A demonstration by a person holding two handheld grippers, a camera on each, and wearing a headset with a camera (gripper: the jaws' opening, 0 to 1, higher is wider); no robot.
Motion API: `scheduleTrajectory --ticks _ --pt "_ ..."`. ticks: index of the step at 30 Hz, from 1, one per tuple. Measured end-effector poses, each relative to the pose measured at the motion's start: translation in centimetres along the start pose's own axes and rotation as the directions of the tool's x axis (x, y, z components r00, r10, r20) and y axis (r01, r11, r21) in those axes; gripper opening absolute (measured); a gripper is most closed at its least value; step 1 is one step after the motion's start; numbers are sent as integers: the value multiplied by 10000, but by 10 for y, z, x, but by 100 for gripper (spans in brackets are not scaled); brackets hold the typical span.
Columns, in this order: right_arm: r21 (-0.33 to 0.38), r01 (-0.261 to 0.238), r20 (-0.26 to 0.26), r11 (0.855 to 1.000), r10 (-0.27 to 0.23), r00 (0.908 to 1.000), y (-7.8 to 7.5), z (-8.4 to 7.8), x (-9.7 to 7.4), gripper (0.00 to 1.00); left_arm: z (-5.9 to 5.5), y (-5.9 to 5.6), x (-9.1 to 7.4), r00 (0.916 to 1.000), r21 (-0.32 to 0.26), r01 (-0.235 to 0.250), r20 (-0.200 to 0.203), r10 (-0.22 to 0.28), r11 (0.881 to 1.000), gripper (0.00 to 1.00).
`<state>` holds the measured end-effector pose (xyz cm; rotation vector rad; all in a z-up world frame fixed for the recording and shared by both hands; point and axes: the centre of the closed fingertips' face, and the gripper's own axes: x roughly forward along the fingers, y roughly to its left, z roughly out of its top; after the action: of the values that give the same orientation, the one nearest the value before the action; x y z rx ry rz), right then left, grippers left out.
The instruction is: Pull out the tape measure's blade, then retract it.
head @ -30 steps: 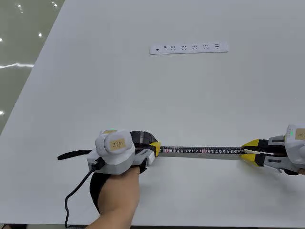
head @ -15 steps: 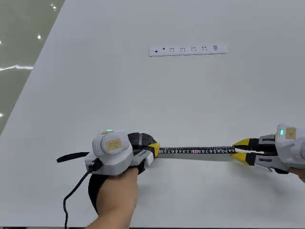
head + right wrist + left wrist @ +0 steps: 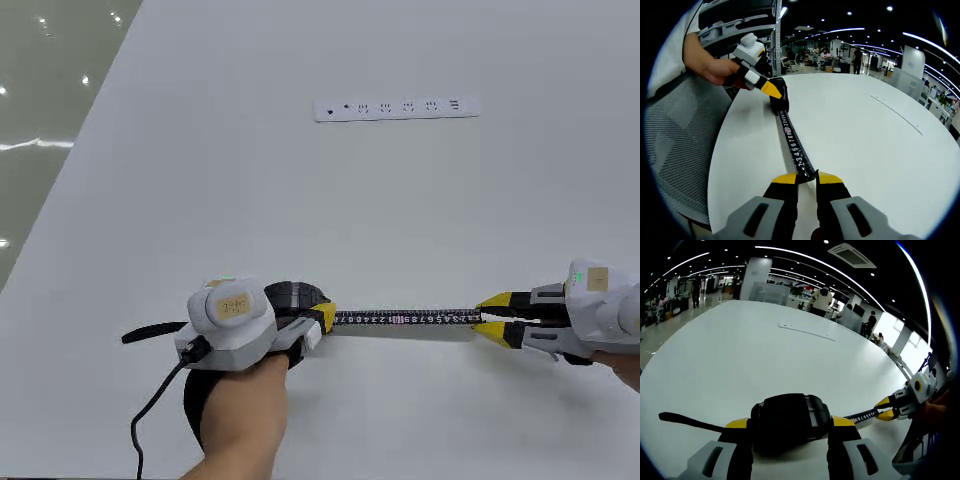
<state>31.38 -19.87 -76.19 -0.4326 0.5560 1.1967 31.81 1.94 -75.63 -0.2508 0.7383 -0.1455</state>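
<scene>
— What is changed compared with one second ago?
— The right gripper (image 3: 487, 318), closed tight on the tip of the black numbered steel blade (image 3: 405, 318), has been brought nearer to the black rounded tape measure case (image 3: 298, 300). Less blade is now laid out over the white table (image 3: 300, 180).
— And the case?
— It is held at the near edge of the table, squeezed between the jaws of the left gripper (image 3: 790, 422).
— What is meant by this for the task?
— The pulling out is judged finished. The retracting is judged under way, with much blade left outside.

The left gripper (image 3: 322, 315) and right gripper (image 3: 486, 318) are white with yellow-tipped black fingers (image 3: 497, 300).
</scene>
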Motion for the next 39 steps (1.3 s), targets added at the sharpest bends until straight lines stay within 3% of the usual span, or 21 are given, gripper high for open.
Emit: scheduleTrajectory --ticks 39 --pt "356 -614 665 9975 589 9960 16 25 43 9 0 0 -1 9998 -326 200 14 -200 9993 56"
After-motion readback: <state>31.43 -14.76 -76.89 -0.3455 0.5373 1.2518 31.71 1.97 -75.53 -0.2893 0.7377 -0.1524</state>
